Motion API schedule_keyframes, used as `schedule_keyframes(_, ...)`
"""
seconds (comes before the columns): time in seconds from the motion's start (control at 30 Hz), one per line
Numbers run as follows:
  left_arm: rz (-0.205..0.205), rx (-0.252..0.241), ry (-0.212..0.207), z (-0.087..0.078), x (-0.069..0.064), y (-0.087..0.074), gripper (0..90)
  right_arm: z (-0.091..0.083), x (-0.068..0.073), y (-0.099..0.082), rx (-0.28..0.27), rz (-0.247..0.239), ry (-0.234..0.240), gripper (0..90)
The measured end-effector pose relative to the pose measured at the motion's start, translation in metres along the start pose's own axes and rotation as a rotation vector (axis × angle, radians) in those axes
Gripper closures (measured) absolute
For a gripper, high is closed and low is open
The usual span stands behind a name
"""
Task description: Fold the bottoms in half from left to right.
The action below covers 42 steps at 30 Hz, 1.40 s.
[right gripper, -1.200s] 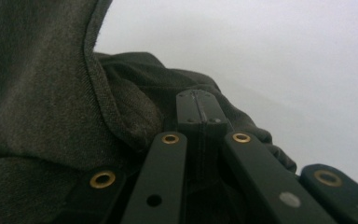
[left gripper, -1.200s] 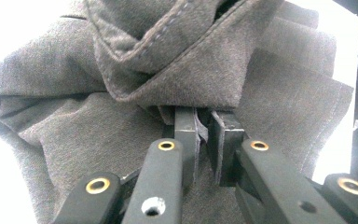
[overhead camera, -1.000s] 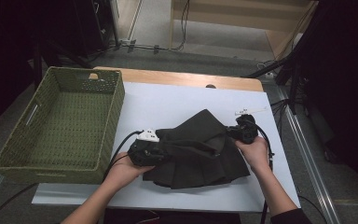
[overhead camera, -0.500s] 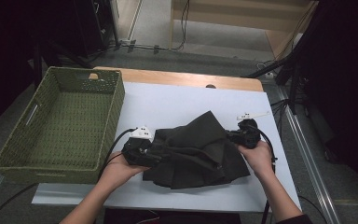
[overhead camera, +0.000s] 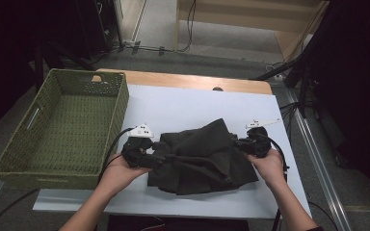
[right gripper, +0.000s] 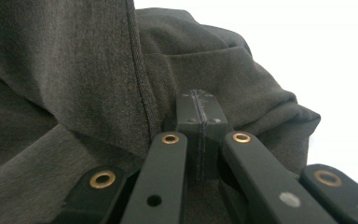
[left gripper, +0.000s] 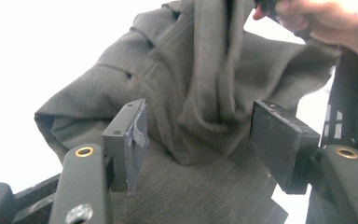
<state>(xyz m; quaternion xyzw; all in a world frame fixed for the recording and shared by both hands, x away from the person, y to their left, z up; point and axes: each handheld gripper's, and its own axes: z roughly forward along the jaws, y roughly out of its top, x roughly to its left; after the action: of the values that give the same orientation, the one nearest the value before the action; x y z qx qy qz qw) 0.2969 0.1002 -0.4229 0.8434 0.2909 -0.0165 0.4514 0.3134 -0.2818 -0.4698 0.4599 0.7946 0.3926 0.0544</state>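
Note:
A dark grey garment (overhead camera: 202, 154) lies crumpled on the white table cover (overhead camera: 183, 103). At its left edge is my left gripper (overhead camera: 158, 156). Its jaws have just been opening and now stand apart, with a fold of the garment (left gripper: 200, 70) between them and neither pad pressing on it. In the left gripper view the left gripper (left gripper: 198, 114) looks across the cloth toward the other hand (left gripper: 317, 23). My right gripper (overhead camera: 238, 143) sits at the garment's right edge. In the right gripper view the right gripper (right gripper: 198, 100) has its jaws pressed together on the garment's (right gripper: 74, 70) edge.
A green woven basket (overhead camera: 120, 108) stands at the table's left side, close to my left hand. The far wooden table edge (overhead camera: 197, 83) runs behind the white cover. Cables trail from both grippers toward the near edge.
The left gripper's jaws have opened off the garment's left edge, and the hand has lifted a little. The right gripper has stayed shut in place.

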Motion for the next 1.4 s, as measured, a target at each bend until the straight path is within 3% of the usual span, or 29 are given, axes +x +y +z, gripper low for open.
schedule_keyframes(0.2, -0.007, 0.013, 0.022, -0.003, -0.003, 0.012, 37.9, -0.003, 0.005, -0.003, 0.008, -0.012, 0.01, 87.3)
schedule_keyframes(0.47, 0.0, 0.059, 0.06, 0.015, 0.004, 0.018, 40.0, -0.005, 0.008, -0.005, 0.012, -0.027, -0.001, 86.9)
schedule_keyframes(0.83, 0.005, 0.094, 0.033, 0.043, 0.007, 0.028, 46.8, -0.011, 0.011, -0.003, -0.021, -0.028, -0.006, 86.4)
schedule_keyframes(1.0, 0.0, 0.12, 0.004, 0.054, 0.008, 0.031, 59.1, -0.015, 0.015, -0.003, -0.03, -0.041, 0.004, 86.4)
schedule_keyframes(1.17, 0.011, 0.119, -0.015, 0.063, 0.01, 0.034, 77.1, -0.016, 0.018, -0.004, -0.028, -0.049, 0.012, 86.4)
schedule_keyframes(1.4, 0.044, 0.099, -0.021, 0.072, 0.009, 0.04, 87.6, -0.016, 0.021, -0.007, -0.024, -0.049, 0.016, 86.5)
